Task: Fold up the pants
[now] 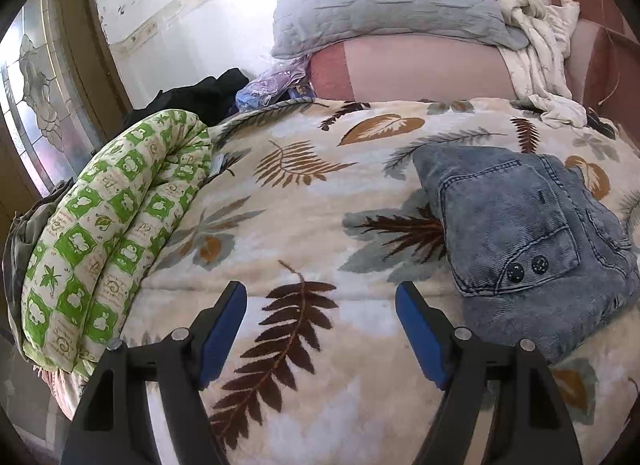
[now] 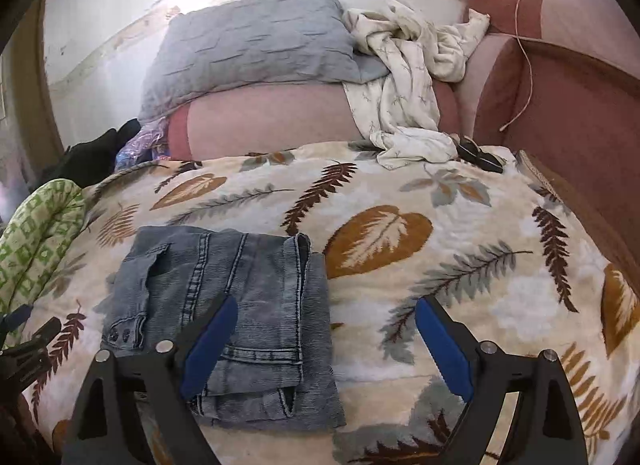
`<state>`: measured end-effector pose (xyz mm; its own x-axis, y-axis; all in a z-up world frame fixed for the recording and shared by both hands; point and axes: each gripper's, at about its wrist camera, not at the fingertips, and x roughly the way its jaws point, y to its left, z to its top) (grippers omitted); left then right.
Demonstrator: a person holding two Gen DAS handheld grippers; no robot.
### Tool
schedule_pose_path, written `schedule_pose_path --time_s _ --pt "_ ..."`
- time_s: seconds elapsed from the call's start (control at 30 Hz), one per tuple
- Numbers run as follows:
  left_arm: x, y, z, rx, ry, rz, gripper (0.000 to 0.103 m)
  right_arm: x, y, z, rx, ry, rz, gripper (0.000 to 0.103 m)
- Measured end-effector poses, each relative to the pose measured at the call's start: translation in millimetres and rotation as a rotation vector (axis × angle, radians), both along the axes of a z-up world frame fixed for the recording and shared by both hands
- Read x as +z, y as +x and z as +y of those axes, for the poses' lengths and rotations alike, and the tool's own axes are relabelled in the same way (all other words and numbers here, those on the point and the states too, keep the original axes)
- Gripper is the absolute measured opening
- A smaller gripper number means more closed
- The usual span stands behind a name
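Note:
Blue-grey denim pants (image 1: pixel 524 241) lie folded into a compact square on the leaf-print blanket (image 1: pixel 304 201). In the right wrist view the pants (image 2: pixel 248 305) sit at lower left, with a buttoned pocket on their left side. My left gripper (image 1: pixel 321 289) is open and empty, to the left of the pants. My right gripper (image 2: pixel 326 305) is open and empty; its left finger (image 2: pixel 208 341) is over the pants' right part, its right finger over bare blanket (image 2: pixel 440 233).
A rolled green-and-white quilt (image 1: pixel 104 225) lies along the blanket's left edge. A grey pillow (image 2: pixel 256 45) and crumpled white cloth (image 2: pixel 404 89) rest on the pink sofa back (image 2: pixel 560 105). Dark clothing (image 1: pixel 192 97) sits at far left. A small dark object (image 2: pixel 478 155) lies behind.

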<state>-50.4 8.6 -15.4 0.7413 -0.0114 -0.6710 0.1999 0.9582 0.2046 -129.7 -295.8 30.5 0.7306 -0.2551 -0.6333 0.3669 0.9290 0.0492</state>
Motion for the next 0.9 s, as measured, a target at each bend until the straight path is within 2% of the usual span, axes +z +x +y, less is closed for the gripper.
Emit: schedule_pose_path --time_s 0.27,0.43,0.67,0.9 --pt "2.1 1.7 -3.9 -0.002 -0.004 -0.011 0.078 -1.1 6.9 18.2 0.037 -0.054 0.000 0.092" --pt "1.3 2.2 -4.9 -0.003 -0.006 -0.005 0.078 -0.1 10.0 26.7 0.060 -0.040 -0.021 0.092" --pt "1.0 1.8 -5.9 0.000 -0.001 -0.007 0.078 -5.4 17.1 41.6 0.109 -0.067 0.004 0.092" --pt "-0.3 3.2 -5.7 0.002 -0.006 -0.003 0.078 -5.4 16.4 36.7 0.089 -0.051 0.001 0.092"
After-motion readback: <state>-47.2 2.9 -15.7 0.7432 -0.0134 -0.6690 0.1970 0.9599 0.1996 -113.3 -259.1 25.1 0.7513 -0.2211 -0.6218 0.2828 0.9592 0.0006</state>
